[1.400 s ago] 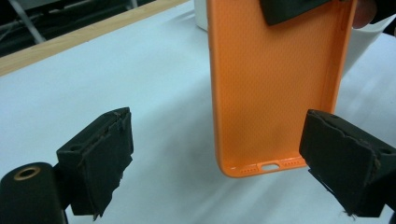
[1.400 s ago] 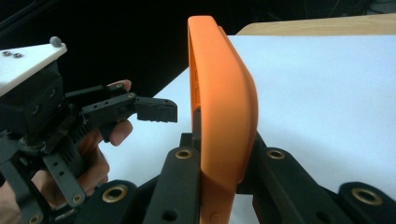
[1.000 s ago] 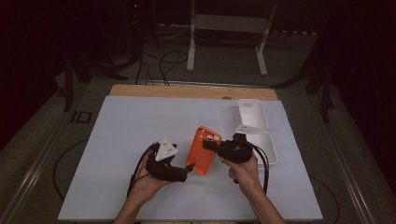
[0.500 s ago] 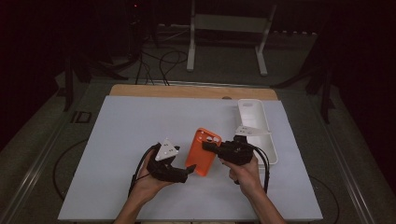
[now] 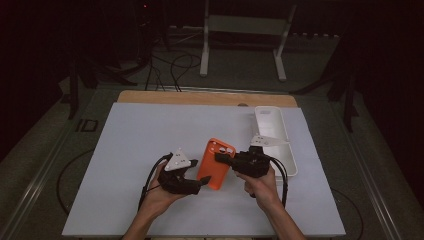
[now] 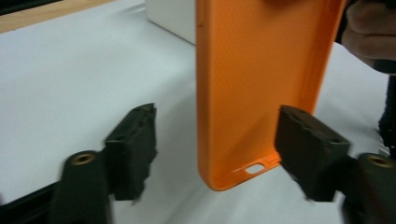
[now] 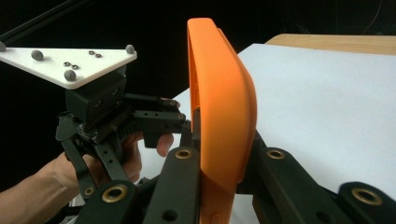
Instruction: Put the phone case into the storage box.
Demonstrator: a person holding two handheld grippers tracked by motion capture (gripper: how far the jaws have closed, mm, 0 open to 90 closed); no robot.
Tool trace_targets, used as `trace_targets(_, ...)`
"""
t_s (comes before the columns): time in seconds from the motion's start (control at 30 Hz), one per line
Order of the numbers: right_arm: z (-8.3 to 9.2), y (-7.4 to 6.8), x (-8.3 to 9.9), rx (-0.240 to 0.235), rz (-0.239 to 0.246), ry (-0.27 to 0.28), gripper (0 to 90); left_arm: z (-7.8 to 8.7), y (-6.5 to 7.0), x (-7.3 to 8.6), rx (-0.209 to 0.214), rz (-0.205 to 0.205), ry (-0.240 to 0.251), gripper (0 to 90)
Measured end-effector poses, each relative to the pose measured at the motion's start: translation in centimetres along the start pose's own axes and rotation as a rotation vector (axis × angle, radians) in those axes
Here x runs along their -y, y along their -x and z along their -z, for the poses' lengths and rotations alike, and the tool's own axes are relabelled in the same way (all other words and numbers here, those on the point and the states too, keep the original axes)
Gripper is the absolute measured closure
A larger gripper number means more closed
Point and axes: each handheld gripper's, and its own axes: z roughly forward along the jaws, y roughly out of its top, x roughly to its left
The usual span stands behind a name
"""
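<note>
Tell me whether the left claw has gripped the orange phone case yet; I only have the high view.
Observer: Not yet. In the left gripper view the left claw has just been closing its jaws with the bottom end of the orange phone case between them, but one pad stands clear of it.
Operator: Confirm the right claw's hold.
Observer: The right gripper view shows the right claw shut on the case's side wall, holding it on edge.
Operator: Report which face the left claw sees.
Observer: The hollow inside faces its camera, with the charging cutout lowest.
</note>
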Motion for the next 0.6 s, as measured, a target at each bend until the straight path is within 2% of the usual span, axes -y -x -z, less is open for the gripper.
trace_targets(0.3, -0.1, -0.09, 0.05, -0.022, 0.01, -0.001, 83.6, -0.39, -0.07, -0.01, 0.06, -0.002, -0.01, 47.2)
trace_targets(0.6, -0.35, -0.41, 0.21, -0.067, 0.031, -0.012, 83.8, -0.68, 0.02, 0.04, 0.111, -0.005, -0.019, 50.8)
